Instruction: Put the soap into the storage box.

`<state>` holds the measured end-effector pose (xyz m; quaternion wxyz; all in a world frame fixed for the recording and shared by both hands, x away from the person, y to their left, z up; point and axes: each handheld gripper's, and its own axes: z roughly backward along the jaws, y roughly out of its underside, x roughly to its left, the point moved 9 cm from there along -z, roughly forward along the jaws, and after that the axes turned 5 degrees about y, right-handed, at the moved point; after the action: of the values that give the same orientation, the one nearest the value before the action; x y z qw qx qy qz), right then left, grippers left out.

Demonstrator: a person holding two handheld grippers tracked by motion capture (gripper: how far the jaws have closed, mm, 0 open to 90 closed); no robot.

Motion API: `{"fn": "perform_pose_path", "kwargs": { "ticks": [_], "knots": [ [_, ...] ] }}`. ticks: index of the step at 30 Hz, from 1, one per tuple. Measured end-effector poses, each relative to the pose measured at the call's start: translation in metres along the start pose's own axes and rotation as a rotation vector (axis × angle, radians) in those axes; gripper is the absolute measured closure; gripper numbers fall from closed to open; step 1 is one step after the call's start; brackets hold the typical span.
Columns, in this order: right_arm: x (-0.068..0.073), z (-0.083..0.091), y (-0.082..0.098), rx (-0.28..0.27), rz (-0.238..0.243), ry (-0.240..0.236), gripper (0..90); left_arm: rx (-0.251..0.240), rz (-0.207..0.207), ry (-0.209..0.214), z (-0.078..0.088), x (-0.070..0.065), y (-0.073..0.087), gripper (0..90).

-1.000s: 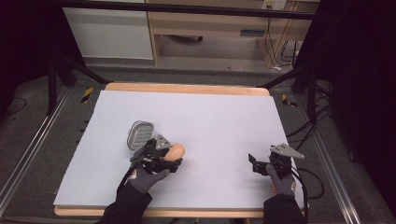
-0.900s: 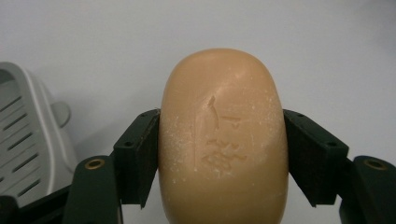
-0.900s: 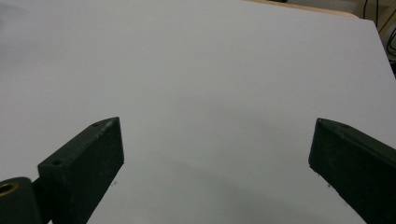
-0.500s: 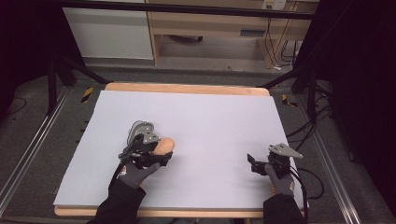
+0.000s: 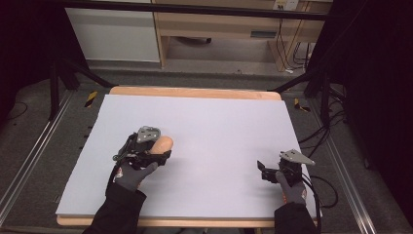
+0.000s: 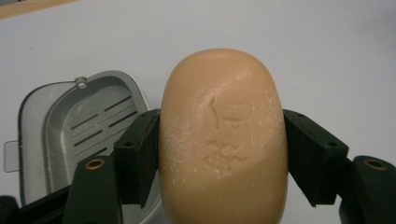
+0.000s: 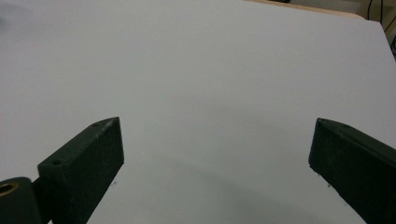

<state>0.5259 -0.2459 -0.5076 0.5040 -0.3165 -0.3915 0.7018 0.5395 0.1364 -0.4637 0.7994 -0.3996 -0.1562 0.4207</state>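
Observation:
My left gripper (image 5: 158, 150) is shut on a tan oval bar of soap (image 5: 165, 142) at the left middle of the table. In the left gripper view the soap (image 6: 223, 140) stands clamped between both black jaws of the left gripper (image 6: 224, 149), its stamped face toward the camera. A grey slotted soap dish (image 6: 84, 121) lies open on the sheet just behind and left of the soap. My right gripper (image 5: 263, 171) rests near the front right of the table. In the right gripper view the right gripper (image 7: 217, 158) is open with nothing between its jaws.
A pale lilac sheet (image 5: 219, 126) covers the wooden tabletop (image 5: 195, 91). Metal rails run along both sides of the table, with cables on the floor (image 5: 321, 136) at the right and a cabinet beyond the far edge.
My left gripper has carried the soap back and to the left, so that it now hangs over the soap dish, hiding the dish in the high view. The right gripper has stayed put.

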Motion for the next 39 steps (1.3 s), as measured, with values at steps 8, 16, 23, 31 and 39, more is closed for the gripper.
{"fn": "perform_pose_path", "kwargs": {
  "ticks": [8,16,23,31,39],
  "knots": [
    [0.000,0.000,-0.001,-0.001,0.001,-0.002,3.5,-0.005,0.030,-0.028,0.003,0.019,-0.001,32.0],
    [0.001,-0.001,-0.001,0.001,0.005,-0.002,3.5,-0.016,0.066,-0.052,0.005,0.038,-0.001,32.0],
    [0.002,-0.001,-0.001,0.003,0.007,-0.002,3.5,-0.003,0.089,-0.068,0.000,0.052,0.001,32.0],
    [0.002,-0.003,0.001,0.011,0.014,-0.002,3.5,-0.004,0.102,-0.075,-0.003,0.059,0.002,32.0],
    [0.002,-0.003,0.001,0.010,0.015,-0.002,3.5,0.010,0.108,-0.076,-0.011,0.065,0.006,32.1]
  ]
}}
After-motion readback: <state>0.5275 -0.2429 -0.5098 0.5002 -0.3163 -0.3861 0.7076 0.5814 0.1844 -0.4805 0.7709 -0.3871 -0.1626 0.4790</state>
